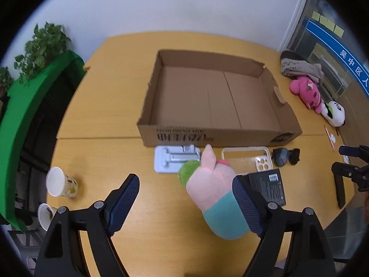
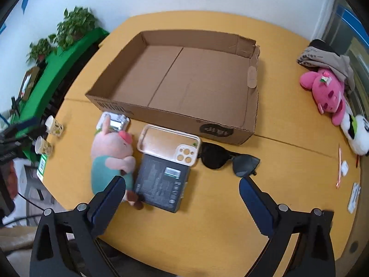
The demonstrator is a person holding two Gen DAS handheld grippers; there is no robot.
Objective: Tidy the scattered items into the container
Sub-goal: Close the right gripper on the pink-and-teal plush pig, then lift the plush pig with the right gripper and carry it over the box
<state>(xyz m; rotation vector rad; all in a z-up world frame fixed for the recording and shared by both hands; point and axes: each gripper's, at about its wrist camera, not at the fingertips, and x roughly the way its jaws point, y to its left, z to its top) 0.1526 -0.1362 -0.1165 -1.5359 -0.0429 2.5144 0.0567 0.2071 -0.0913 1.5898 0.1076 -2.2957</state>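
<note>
Both grippers (image 1: 185, 199) (image 2: 182, 197) spread (nothing held)

A yellow tabletop (image 2: 207, 219) carries an open cardboard box (image 2: 184, 73) near its middle. Along the box's near wall lie a white stand (image 2: 115, 121), pig plush (image 2: 110, 152), phone case (image 2: 168, 143), black box (image 2: 161, 182) and sunglasses (image 2: 228, 159). Two paper cups (image 1: 61, 182) sit at the left edge, and a pink plush (image 2: 325, 92) at the right.

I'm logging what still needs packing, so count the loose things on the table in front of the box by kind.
Plush toy: 1, the pig
Phone case: 1
Sunglasses: 1
Black packet: 1
White stand: 1
Total: 5
The box holds nothing yet.
</note>
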